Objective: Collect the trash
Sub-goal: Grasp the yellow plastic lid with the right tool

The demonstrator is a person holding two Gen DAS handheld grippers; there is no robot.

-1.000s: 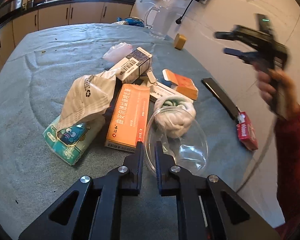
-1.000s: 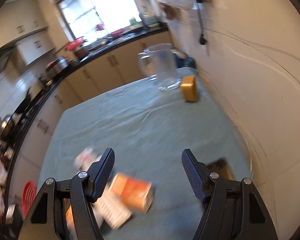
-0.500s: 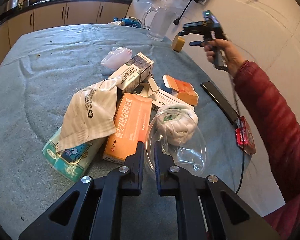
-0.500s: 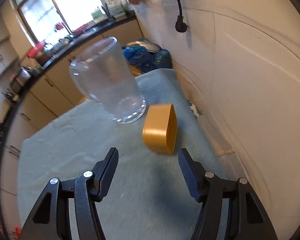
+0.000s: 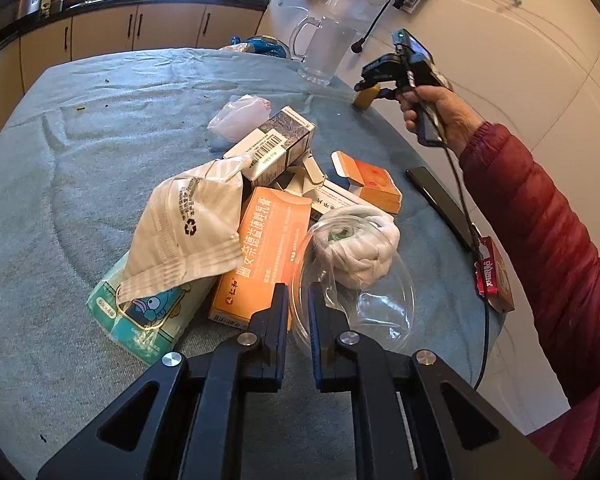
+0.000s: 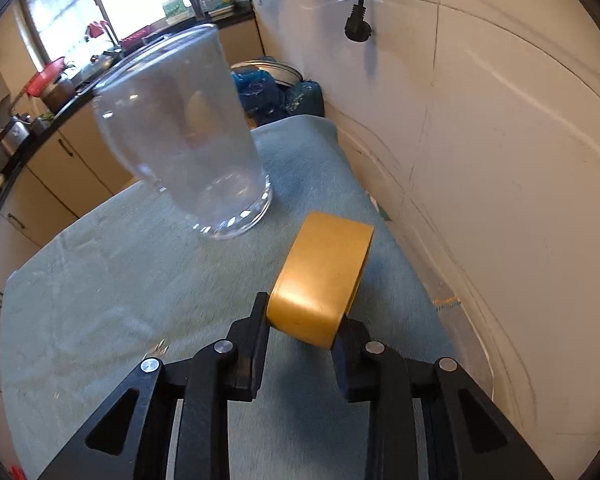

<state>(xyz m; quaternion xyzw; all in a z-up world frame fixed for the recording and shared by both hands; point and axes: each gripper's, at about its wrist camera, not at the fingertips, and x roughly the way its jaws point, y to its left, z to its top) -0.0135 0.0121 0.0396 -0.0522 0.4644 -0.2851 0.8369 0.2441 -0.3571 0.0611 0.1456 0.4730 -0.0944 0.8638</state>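
The left gripper (image 5: 298, 312) is pinching the rim of the clear bag (image 5: 356, 280) with its jaws almost shut, and only a white bundle (image 5: 360, 248) is sitting inside it, so most of the trash, like the orange box (image 5: 264, 248) and the other boxes, is still lying on the table (image 5: 80, 160). A second ago the right gripper (image 6: 300, 326) was wide open above the pile. Now it is sitting at the far right by the glass jug (image 6: 184, 136), its jaws having just been closing on the gold tin (image 6: 320, 280), which is maybe a lid.
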